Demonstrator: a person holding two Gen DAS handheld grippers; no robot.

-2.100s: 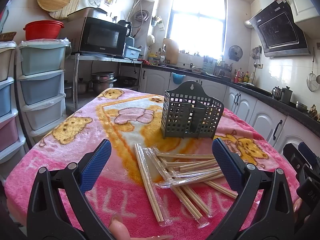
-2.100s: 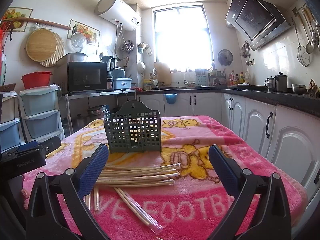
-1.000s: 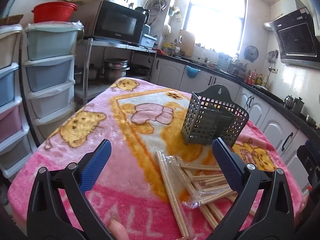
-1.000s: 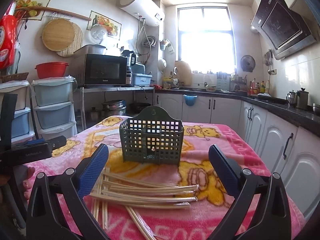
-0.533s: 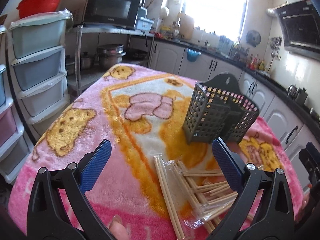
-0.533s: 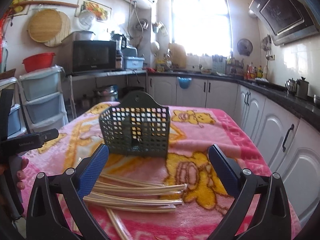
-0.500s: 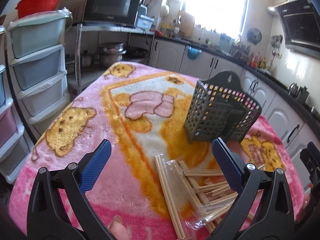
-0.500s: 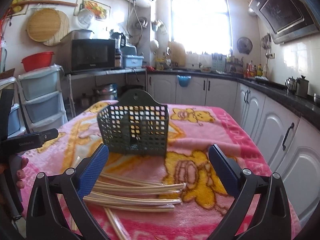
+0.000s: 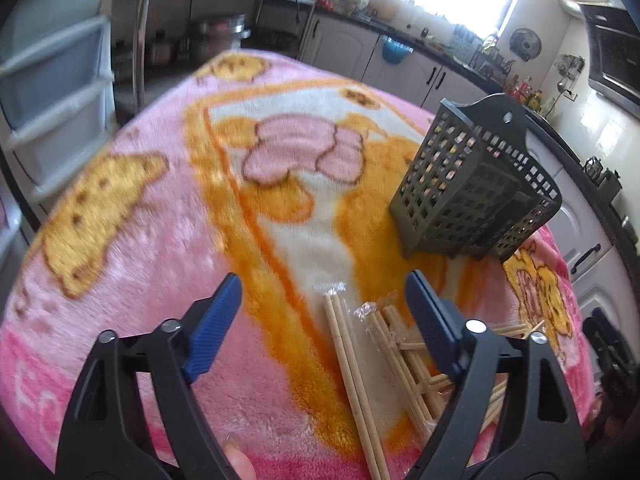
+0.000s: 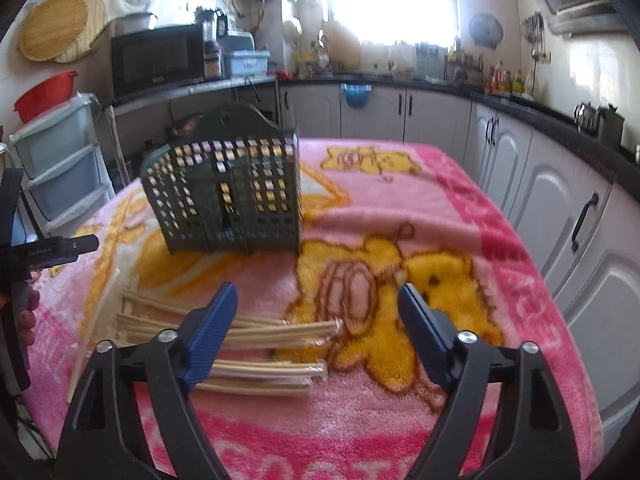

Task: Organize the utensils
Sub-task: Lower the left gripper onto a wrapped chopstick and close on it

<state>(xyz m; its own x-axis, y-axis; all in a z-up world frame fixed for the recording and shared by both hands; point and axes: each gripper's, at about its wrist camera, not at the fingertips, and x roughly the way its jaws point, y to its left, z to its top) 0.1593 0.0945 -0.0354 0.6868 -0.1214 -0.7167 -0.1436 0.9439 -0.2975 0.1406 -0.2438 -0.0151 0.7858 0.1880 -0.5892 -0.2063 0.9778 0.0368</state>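
Pink cartoon blanket (image 9: 132, 248) covers the table, with a dark mesh utensil holder (image 9: 472, 196) standing beyond wrapped chopsticks (image 9: 360, 364). Both the left gripper (image 9: 322, 300) and right gripper (image 10: 316, 304) are spread wide and empty. The chopsticks lie below, partly between the left's jaws and under the right's left finger.

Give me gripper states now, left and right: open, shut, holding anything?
Left gripper: open, holding nothing, above the wrapped chopsticks.
Right gripper: open, holding nothing, over the blanket near the chopsticks.
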